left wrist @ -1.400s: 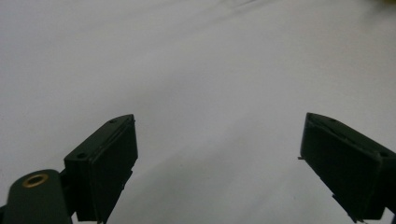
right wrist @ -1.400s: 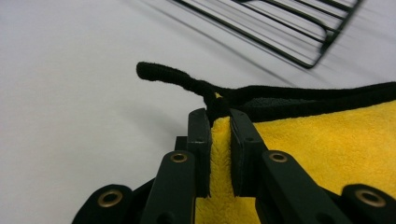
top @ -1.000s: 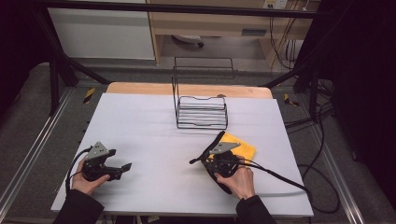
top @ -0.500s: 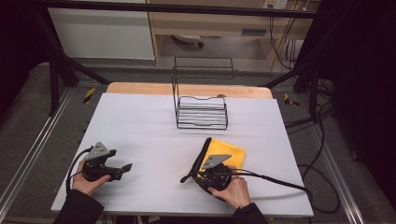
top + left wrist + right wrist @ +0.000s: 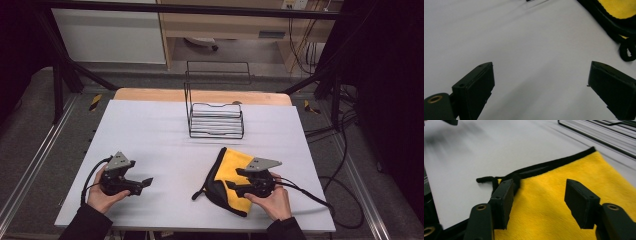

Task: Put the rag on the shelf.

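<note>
Yellow cloth (image 5: 574,185) under right gripper (image 5: 537,195), jaws just opened.

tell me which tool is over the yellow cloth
The right tool, its open jaws above the yellow cloth with black trim. The left tool sits apart over bare white table.

The left hand (image 5: 102,192) holds the left gripper (image 5: 145,183) low and about level near the desk's front edge, its jaws standing wide apart with nothing between them. The right hand (image 5: 272,200) holds the right gripper (image 5: 229,186) pointing toward the left one (jaws have just been opening), apart, nothing pinched between the pads.
</note>
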Demonstrator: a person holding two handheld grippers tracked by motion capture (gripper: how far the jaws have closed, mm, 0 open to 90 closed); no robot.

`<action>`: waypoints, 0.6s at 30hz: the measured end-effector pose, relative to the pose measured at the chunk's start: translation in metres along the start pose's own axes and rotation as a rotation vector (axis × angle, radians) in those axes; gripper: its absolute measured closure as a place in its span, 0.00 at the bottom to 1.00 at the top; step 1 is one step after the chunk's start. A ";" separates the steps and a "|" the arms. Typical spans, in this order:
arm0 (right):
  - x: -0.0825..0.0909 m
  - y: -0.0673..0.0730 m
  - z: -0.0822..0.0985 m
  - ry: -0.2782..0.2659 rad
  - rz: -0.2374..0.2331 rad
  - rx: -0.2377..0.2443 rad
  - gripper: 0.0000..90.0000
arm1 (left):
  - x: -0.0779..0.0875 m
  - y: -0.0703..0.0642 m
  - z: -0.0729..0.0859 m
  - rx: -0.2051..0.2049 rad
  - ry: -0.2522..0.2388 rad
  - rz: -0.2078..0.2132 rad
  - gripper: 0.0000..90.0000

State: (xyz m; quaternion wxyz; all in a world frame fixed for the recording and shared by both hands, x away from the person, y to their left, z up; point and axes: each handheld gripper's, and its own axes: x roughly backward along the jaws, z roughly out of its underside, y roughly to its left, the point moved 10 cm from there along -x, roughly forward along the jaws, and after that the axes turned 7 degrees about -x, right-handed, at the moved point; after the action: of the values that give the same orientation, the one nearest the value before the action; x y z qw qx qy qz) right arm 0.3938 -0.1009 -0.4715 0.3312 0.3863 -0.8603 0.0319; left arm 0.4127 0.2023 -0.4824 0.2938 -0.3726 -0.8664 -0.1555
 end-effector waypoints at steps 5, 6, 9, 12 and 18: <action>0.013 -0.008 0.000 -0.041 0.000 -0.025 0.42 | -0.009 -0.017 -0.012 -0.027 0.018 0.019 0.10; 0.014 -0.009 0.001 -0.046 0.008 -0.022 0.41 | -0.011 -0.021 -0.014 -0.028 0.021 0.020 0.10; 0.017 -0.019 0.003 -0.050 0.035 -0.025 0.37 | -0.015 -0.034 -0.023 -0.040 0.025 0.034 0.13; 0.018 -0.034 0.011 -0.057 0.070 -0.055 0.34 | -0.023 -0.049 -0.034 -0.064 0.040 0.040 0.17; 0.023 -0.056 0.028 -0.042 0.152 -0.094 0.32 | -0.042 -0.083 -0.060 -0.090 0.036 0.094 0.28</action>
State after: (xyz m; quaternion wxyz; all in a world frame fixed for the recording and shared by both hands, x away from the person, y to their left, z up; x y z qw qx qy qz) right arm 0.4061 -0.1635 -0.4910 0.3272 0.3048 -0.8944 0.0085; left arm 0.3985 0.0938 -0.4661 0.2992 -0.4231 -0.8345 -0.1871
